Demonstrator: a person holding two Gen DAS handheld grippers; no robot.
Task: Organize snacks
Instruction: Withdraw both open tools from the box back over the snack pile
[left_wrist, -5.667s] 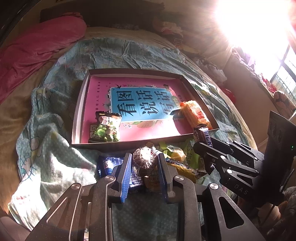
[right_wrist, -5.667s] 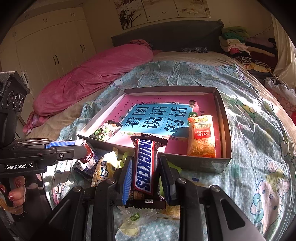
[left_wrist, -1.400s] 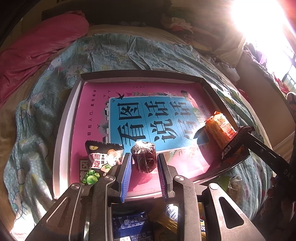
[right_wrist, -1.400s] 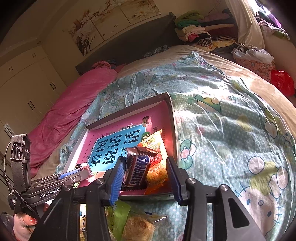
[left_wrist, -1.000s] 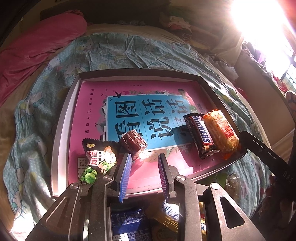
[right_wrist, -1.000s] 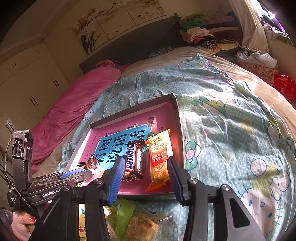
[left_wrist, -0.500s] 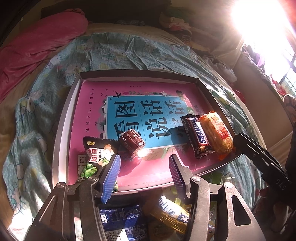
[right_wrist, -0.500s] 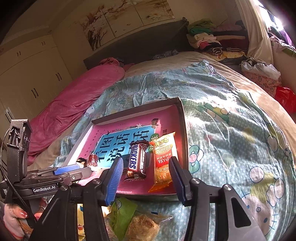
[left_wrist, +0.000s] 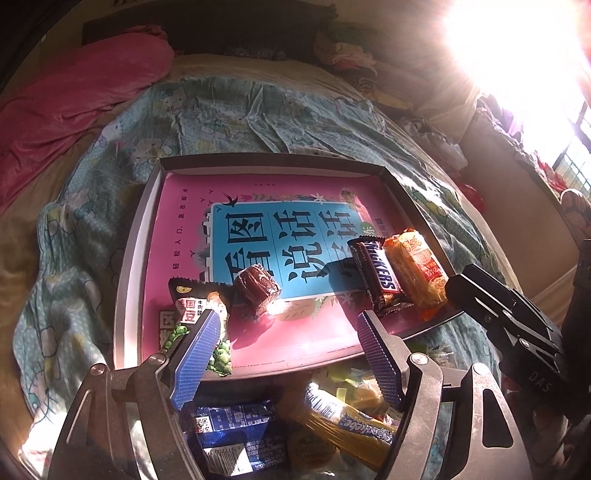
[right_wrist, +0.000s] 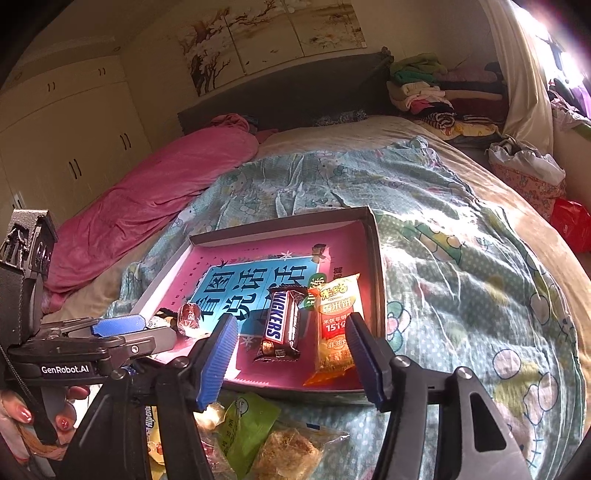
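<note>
Both sets of fingers opening, nothing between them. We'd pinch the yellow candy tube (left_wrist: 343, 421) next, mid-body (light, crinkly, probably slippery).

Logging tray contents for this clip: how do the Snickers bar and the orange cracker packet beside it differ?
The Snickers bar has a dark brown wrapper with white-and-blue lettering; the orange cracker packet is orange and yellow with a red panel. The bar is narrower and shorter, the packet wider and longer. The bar lies nearer the tray's middle, the packet nearer the tray wall. Both lie flat, side by side, lengthwise, neither gripped.
</note>
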